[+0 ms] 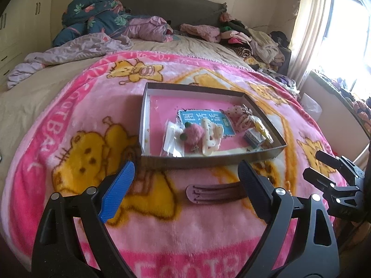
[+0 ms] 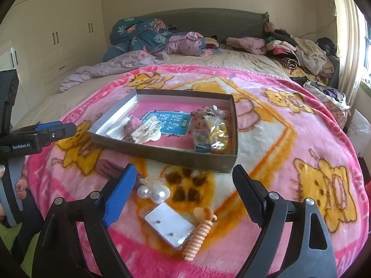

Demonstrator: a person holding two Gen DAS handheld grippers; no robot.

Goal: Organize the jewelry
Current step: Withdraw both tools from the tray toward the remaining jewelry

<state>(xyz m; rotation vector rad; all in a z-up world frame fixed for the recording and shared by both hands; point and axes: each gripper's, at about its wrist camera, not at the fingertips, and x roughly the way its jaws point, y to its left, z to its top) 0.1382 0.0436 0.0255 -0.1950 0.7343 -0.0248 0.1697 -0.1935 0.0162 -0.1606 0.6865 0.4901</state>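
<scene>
A shallow grey box lies on the pink blanket and holds a pink fuzzy clip, a cream hair claw, small bags and a blue card. My left gripper is open and empty, hovering over a mauve hair clip just before the box. My right gripper is open and empty above a pearl hair clip, a clear earring card and an orange spiral hair tie. The right gripper also shows in the left wrist view.
The pink cartoon blanket covers the near part of a bed. Crumpled quilts and piled clothes lie at the far end. White cupboards stand left, a curtained window right.
</scene>
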